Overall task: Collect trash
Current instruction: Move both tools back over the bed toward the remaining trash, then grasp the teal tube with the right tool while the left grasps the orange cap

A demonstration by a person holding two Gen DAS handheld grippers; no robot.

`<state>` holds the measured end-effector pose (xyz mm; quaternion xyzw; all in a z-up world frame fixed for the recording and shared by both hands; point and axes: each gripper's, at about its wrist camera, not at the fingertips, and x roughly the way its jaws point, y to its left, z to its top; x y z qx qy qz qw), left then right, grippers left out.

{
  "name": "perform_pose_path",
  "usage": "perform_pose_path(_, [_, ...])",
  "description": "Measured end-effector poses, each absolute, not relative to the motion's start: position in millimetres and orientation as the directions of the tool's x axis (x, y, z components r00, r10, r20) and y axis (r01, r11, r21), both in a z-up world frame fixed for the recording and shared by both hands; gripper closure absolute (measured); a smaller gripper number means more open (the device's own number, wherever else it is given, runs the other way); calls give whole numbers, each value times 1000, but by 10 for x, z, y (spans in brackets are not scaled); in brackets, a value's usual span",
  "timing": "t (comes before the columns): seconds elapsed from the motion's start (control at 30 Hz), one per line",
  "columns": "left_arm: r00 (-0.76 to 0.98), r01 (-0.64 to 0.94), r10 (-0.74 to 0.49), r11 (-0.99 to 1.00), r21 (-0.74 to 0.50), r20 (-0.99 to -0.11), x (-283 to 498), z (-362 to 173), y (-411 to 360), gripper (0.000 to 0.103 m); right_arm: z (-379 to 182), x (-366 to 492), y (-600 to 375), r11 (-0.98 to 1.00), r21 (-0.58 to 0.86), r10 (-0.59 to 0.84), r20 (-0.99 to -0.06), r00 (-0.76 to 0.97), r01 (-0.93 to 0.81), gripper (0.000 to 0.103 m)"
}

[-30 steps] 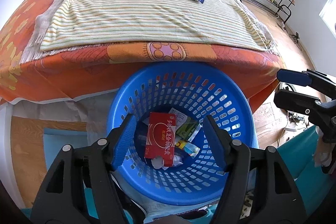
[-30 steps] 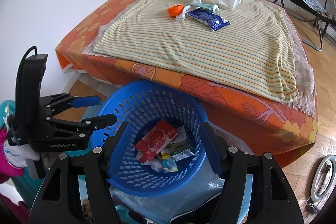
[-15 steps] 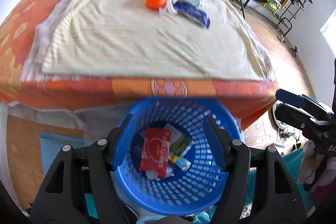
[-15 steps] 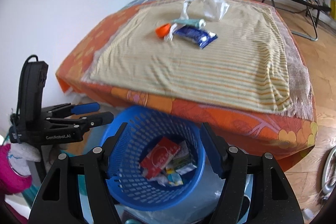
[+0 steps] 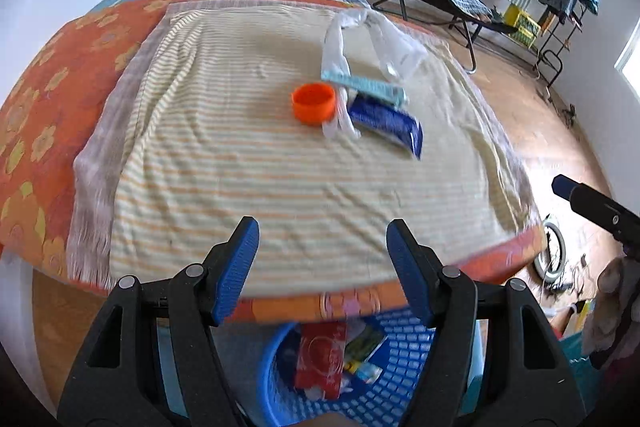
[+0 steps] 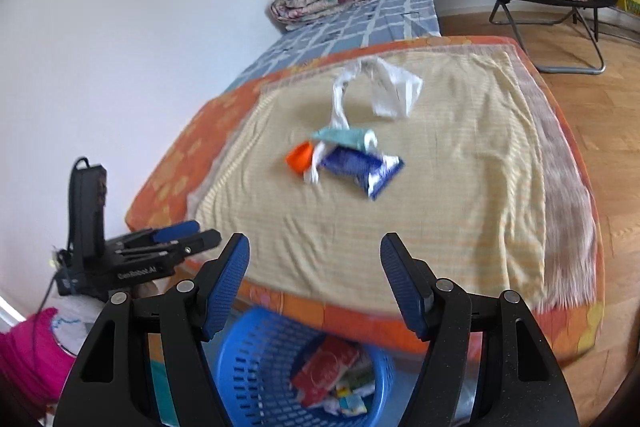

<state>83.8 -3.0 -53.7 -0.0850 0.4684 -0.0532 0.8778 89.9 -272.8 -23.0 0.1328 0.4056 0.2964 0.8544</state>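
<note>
Both grippers up over the bed edge, nothing in either one.

Left gripper (image 5: 322, 247) has its fingers spread and empty, and so does the right gripper (image 6: 316, 263). Ahead on the striped sheet (image 5: 240, 155) lies the trash in a tight cluster: orange cap (image 5: 313, 103), teal tube (image 5: 362, 87) and blue packet (image 5: 386, 121) touching or just beside each other, white bag (image 5: 384, 41) behind them. Down below, against the bed's near edge, the blue basket (image 6: 256, 359) holds a red packet (image 6: 326, 367) among other wrappers.
</note>
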Motion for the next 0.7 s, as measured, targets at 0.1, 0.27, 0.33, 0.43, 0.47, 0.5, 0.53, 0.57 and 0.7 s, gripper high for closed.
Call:
perform_pose_path(0.1, [561, 5, -190, 974, -226, -805, 996, -521, 3, 35, -190, 1185, -2716, 780, 484, 626, -615, 480, -397, 35])
perform_pose_path(0.27, [559, 4, -222, 964, -265, -799, 1306, -545, 5, 35, -177, 1573, -2598, 769, 487, 638, -617, 461, -414, 35])
perform_pose_path(0.33, [555, -6, -228, 960, -279, -800, 1411, -566, 13, 35, -192, 1746, -2499, 772, 468, 633, -626, 456, -429, 35])
perform_pose_path(0.43, [553, -23, -232, 956, -293, -800, 1560, -609, 36, 35, -238, 1953, -2392, 771, 457, 631, -639, 440, -443, 35])
perform_pose_path(0.47, [552, -24, -232, 956, -294, -801, 1608, -618, 39, 35, -256, 2003, -2366, 771, 455, 631, -642, 437, -446, 35])
perform_pose_path(0.5, [552, -25, -231, 956, -292, -801, 1647, -637, 44, 35, -280, 2087, -2328, 774, 449, 627, -648, 433, -447, 35])
perform_pose_path(0.53, [550, -28, -228, 956, -291, -803, 1693, -657, 51, 35, -298, 2144, -2304, 776, 445, 623, -653, 431, -447, 35])
perform_pose_path(0.57, [547, -33, -229, 955, -295, -805, 1739, -682, 65, 35, -311, 2187, -2281, 777, 443, 620, -658, 427, -448, 35])
perform_pose_path(0.7, [534, -69, -245, 941, -330, -809, 1893, -789, 157, 35, -428, 2434, -2208, 780, 446, 615, -676, 406, -439, 35])
